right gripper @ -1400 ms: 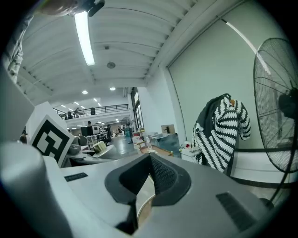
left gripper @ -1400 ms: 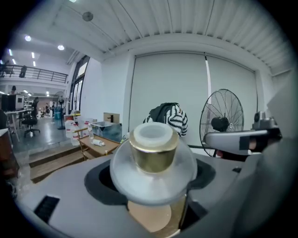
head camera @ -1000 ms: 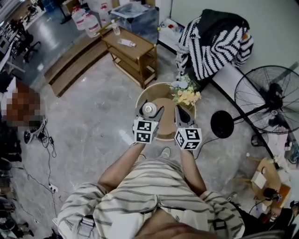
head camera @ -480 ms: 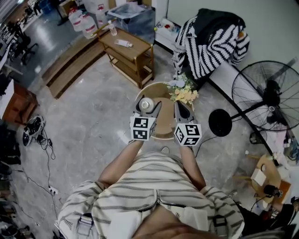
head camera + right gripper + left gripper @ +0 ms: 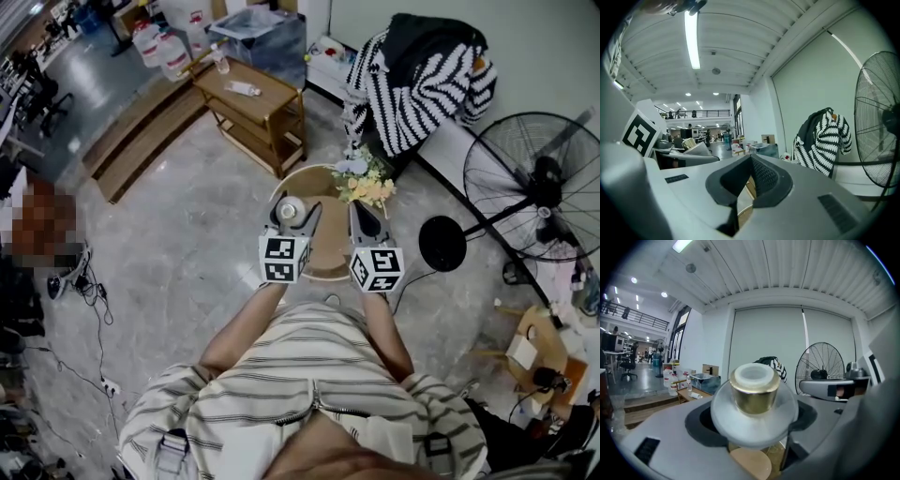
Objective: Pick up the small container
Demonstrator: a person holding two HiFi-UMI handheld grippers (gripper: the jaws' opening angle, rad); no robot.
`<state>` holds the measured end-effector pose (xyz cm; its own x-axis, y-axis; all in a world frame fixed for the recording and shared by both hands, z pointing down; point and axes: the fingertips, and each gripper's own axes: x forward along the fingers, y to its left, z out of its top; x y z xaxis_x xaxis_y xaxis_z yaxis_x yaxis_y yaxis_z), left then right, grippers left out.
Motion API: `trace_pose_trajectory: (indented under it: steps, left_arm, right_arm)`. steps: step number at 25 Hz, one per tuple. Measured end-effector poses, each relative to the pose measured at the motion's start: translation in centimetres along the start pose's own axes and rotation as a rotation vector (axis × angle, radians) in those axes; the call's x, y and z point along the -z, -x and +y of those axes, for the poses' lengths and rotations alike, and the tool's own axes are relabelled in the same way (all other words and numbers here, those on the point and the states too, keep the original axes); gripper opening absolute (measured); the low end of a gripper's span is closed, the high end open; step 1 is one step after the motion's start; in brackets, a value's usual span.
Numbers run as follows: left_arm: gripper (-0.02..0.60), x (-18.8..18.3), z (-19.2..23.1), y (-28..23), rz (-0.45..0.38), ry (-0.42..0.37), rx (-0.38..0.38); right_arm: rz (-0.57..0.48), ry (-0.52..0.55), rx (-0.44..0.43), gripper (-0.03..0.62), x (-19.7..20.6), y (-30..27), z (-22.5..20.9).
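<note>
Person with two handheld grippers over a round wooden table [image 5: 330, 261]
Left gripper [image 5: 293, 214] has its jaws spread wide and clamped on the small container [image 5: 755, 397], a frosted jar with a gold band, held above the table's left side; right gripper [image 5: 364, 221] just beside it, jaws closed together, empty

Round wooden table [image 5: 330, 242], flowers [image 5: 368, 187] at its far edge

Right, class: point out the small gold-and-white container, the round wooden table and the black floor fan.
small gold-and-white container [image 5: 754, 394]: left gripper view, gold band.
round wooden table [image 5: 330, 248]: head view, bare top.
black floor fan [image 5: 547, 186]: head view, hub.
</note>
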<state>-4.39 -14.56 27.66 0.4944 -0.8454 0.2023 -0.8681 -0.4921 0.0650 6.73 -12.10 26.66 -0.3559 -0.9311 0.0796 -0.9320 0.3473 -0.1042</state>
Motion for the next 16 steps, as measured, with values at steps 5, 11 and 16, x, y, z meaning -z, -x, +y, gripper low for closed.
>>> trace_pose_trajectory:
  steps: [5, 11, 16]
  left_arm:
    - [0.331, 0.05, -0.22, 0.19, -0.010, 0.005, -0.006]
    - [0.331, -0.04, -0.55, 0.54, -0.012, 0.004, -0.010]
    - [0.331, 0.07, -0.79, 0.64, -0.014, 0.002, -0.012]
  right_arm:
    - [0.000, 0.000, -0.002, 0.006, 0.40, 0.35, -0.28]
    - [0.000, -0.011, 0.008, 0.006, 0.45, 0.87, -0.64]
    - [-0.003, -0.006, 0.001, 0.006, 0.56, 0.93, -0.67]
